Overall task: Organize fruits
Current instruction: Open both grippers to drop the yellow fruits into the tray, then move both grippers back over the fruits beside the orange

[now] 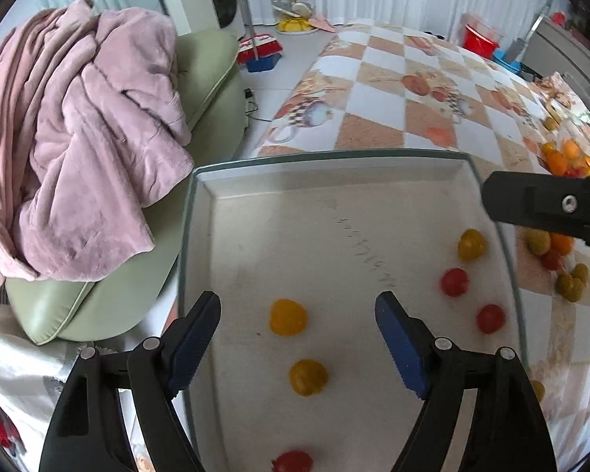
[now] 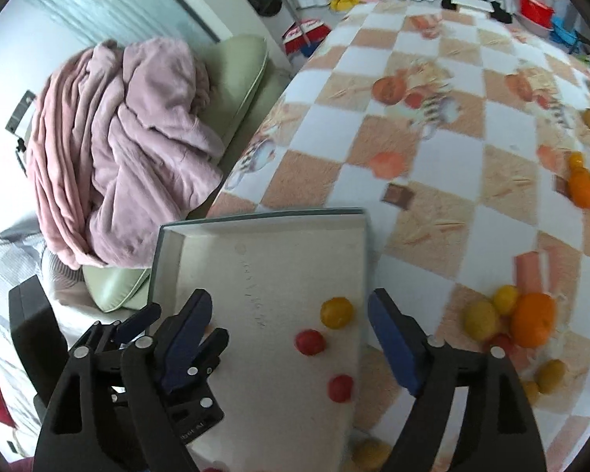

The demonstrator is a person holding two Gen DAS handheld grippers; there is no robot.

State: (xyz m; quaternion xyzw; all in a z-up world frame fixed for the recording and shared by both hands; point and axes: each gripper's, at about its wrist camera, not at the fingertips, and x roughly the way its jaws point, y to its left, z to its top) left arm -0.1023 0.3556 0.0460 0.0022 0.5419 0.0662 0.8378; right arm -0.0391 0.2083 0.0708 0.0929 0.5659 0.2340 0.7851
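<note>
white tray [image 1: 334,212] with yellow and red fruits [image 1: 288,316]; peach-and-white checked tablecloth [image 1: 377,90]; pink blanket [image 1: 78,137].

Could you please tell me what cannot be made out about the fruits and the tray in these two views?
- Left wrist view: the red fruit is cut off by the bottom edge.
- Left wrist view: fruits on the tablecloth are partly hidden behind the right gripper.
- Right wrist view: the tray has its near left corner hidden behind the left gripper.
- Right wrist view: the far-right fruits are blurred.
</note>
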